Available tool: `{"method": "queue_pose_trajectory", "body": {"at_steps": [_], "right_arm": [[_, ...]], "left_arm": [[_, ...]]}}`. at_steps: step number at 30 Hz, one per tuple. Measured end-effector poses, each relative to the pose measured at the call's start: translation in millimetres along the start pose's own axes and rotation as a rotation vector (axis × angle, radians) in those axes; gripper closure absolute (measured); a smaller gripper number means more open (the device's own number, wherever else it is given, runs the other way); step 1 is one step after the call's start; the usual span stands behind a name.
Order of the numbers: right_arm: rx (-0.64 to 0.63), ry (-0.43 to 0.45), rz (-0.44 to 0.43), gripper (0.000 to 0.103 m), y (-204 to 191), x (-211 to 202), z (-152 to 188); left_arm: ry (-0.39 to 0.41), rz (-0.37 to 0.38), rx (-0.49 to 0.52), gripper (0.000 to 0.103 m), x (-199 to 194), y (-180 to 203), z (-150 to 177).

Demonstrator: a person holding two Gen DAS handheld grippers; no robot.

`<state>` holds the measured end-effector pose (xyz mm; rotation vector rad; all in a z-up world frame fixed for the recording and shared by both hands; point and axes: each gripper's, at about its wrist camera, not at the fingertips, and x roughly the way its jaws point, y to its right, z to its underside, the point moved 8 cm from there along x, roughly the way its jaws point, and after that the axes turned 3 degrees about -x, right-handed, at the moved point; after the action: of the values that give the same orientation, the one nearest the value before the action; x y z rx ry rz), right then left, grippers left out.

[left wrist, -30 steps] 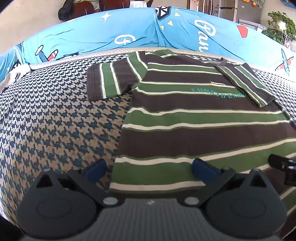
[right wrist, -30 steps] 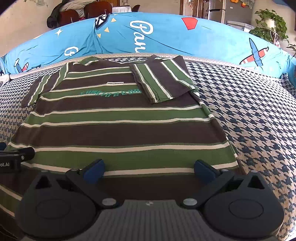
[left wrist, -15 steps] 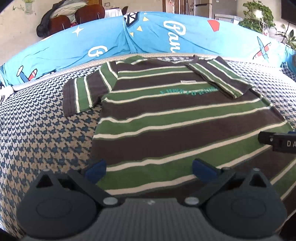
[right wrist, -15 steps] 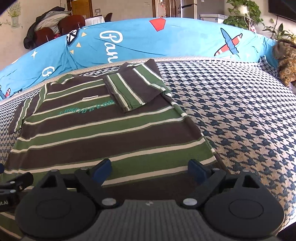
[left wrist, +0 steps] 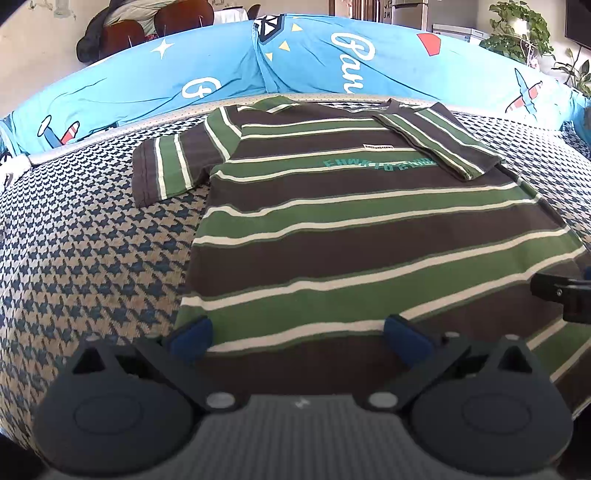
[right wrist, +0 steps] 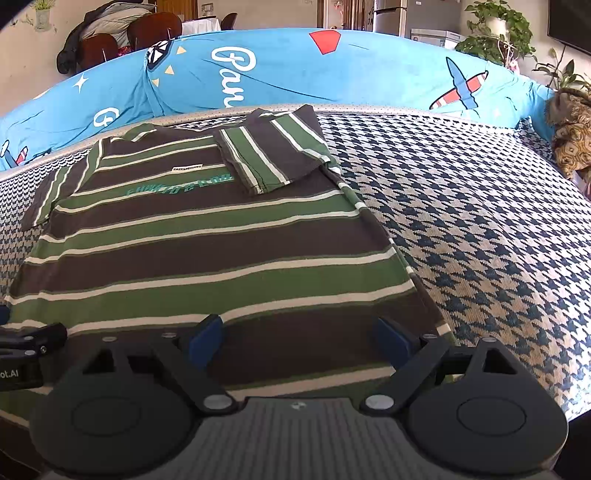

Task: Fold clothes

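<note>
Striped t-shirt (left wrist: 369,236) lies flat, front up, on houndstooth bed cover (left wrist: 92,258); collar at the far end toward blue printed quilt (left wrist: 295,55), hem near the cameras. Left gripper (left wrist: 297,332) fingers spread wide, nothing between them, hovering over the near-left hem area. Right gripper (right wrist: 297,338) also spread, empty, over the near-right hem.

Left wrist view only: left sleeve (left wrist: 166,166) fully laid out flat on the cover, beside the body. The right wrist view catches just a narrow slice of that sleeve at the far left edge. Right sleeve (right wrist: 273,155) folded inward over the chest, covering the end of the teal lettering (right wrist: 177,186); clearer in right wrist view, foreshortened in the left.

Right wrist view only: wide bare stretch of cover right of the shirt, brown patterned cushion (right wrist: 570,147) at the far right edge. Each view shows a bit of the other gripper at its side edge. Potted plant (right wrist: 495,29) and chairs (right wrist: 129,33) behind the bed.
</note>
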<state>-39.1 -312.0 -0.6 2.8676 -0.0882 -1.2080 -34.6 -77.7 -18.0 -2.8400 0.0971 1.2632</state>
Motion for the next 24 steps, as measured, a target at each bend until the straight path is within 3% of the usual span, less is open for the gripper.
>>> {"method": "queue_pose_trajectory", "body": {"at_steps": [24], "right_arm": [[0.058, -0.051, -0.025, 0.007, 12.2, -30.4, 34.0]], "left_arm": [[0.000, -0.009, 0.011, 0.000, -32.3, -3.2, 26.9]]}}
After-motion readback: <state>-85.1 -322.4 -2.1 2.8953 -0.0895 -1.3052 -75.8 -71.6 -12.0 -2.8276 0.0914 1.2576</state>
